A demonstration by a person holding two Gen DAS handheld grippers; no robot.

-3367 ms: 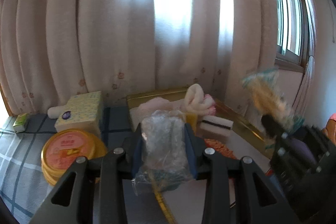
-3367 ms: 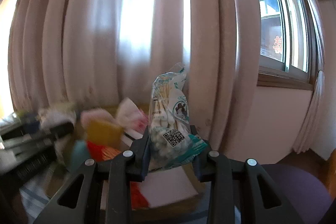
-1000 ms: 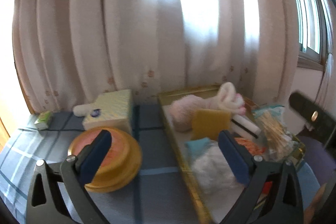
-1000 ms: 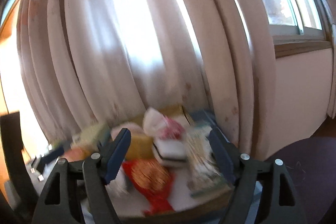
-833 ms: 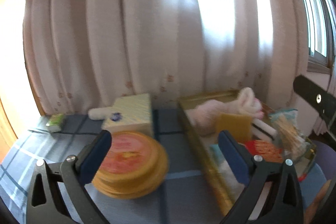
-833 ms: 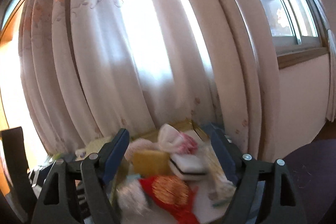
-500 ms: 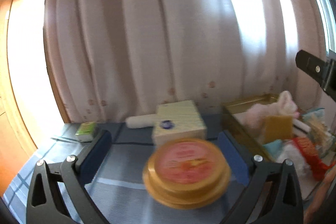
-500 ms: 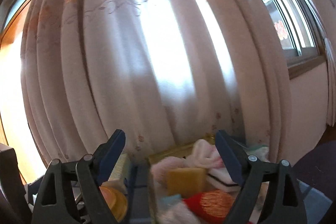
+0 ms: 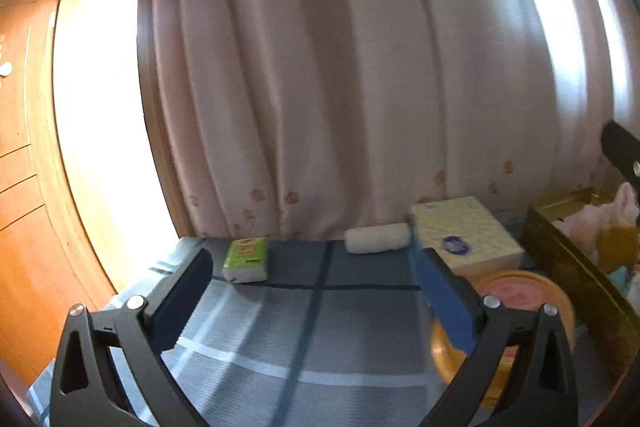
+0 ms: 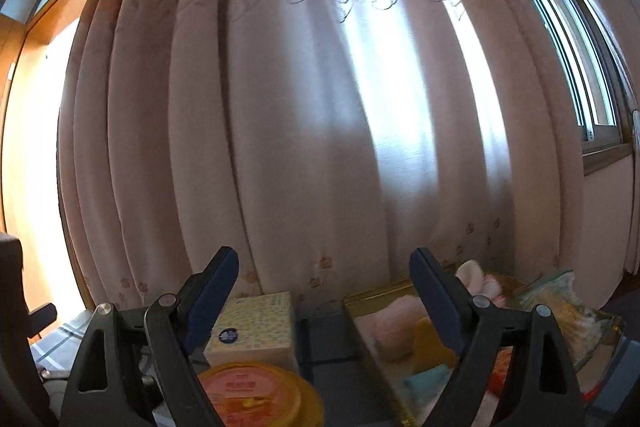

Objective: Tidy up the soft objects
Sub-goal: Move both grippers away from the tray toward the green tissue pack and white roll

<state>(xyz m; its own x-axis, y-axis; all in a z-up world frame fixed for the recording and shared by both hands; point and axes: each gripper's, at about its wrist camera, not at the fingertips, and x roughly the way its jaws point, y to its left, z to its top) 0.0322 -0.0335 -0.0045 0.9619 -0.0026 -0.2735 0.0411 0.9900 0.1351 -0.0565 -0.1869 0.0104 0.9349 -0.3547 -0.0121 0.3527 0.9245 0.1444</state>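
- Left gripper [image 9: 316, 277] spread wide, nothing held, hanging over the blue plaid table [image 9: 304, 339].
- Right gripper [image 10: 324, 275] also gaping, empty, pointed at the curtain [image 10: 320, 127].
- Green tissue pack [image 9: 245, 259] at 11 o'clock between the left gripper's jaws, label too blurry to read.
- White roll [image 9: 378, 237] at 1 o'clock, touching the yellow tissue box [image 9: 466, 235] with a round blue logo, unreadable.
- Gold tray [image 10: 372, 343] of soft stuff at 4 o'clock, orange lidded tub [image 10: 252, 391] beside it.
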